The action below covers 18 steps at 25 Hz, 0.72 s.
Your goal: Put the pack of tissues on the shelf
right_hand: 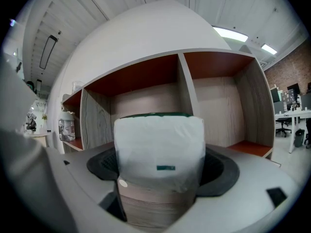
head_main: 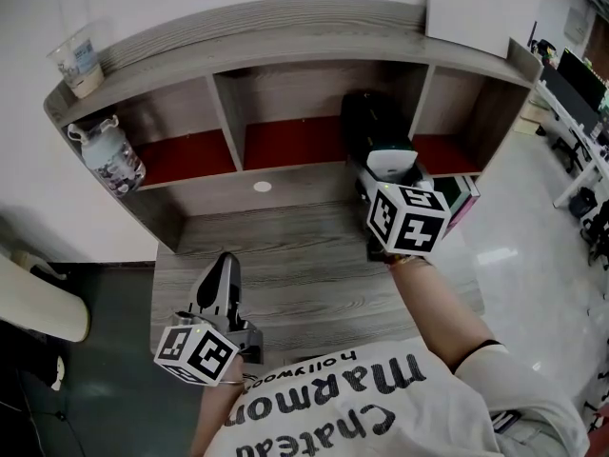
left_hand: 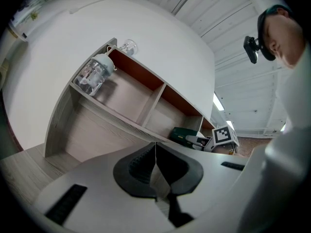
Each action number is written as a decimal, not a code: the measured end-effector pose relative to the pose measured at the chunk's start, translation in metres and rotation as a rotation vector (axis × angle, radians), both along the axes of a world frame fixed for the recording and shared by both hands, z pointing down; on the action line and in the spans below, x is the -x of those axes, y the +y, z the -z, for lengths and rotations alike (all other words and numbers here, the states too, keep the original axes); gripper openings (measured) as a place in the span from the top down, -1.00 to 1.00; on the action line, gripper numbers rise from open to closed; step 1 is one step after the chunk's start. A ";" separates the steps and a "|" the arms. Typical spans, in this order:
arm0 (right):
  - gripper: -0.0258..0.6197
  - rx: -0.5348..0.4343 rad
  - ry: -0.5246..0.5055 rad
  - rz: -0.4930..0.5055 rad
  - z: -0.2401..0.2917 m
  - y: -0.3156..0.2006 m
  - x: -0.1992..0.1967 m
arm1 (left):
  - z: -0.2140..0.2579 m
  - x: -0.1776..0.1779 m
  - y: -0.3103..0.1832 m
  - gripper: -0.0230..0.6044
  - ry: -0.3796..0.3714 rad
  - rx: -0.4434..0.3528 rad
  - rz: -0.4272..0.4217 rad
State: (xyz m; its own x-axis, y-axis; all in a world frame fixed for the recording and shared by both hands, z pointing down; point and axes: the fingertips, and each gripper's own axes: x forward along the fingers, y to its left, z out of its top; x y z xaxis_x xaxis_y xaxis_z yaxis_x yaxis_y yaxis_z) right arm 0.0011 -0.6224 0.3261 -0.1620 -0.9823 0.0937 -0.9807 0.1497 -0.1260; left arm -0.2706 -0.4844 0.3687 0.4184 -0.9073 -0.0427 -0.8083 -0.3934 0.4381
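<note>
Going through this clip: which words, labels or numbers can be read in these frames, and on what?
"Chateau Marmon", "hollywood": on the person's shirt, upside down in the head view, read as far as it shows.
Small green label on the pack of tissues: too small to read.
Print on the cup and on the bottle: blurred, unreadable.

Pack of tissues (right_hand: 159, 149) tight between jaws of the hand-held gripper (right_hand: 160, 171) (shelf (right_hand: 186, 93) close behind)
</note>
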 end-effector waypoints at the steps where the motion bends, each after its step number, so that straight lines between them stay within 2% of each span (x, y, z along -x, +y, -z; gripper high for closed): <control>1: -0.41 0.000 0.001 -0.004 0.000 -0.001 0.000 | 0.001 0.000 -0.001 0.87 -0.001 -0.001 0.000; 18: -0.40 0.013 0.016 -0.004 -0.001 -0.019 0.001 | 0.009 0.001 -0.012 0.86 -0.004 -0.019 -0.001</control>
State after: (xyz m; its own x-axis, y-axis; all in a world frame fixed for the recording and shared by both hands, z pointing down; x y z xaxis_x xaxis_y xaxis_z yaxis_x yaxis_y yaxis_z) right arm 0.0004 -0.6416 0.3271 -0.1562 -0.9817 0.1091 -0.9832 0.1441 -0.1118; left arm -0.2715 -0.4961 0.3601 0.4195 -0.9059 -0.0585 -0.8094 -0.4025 0.4277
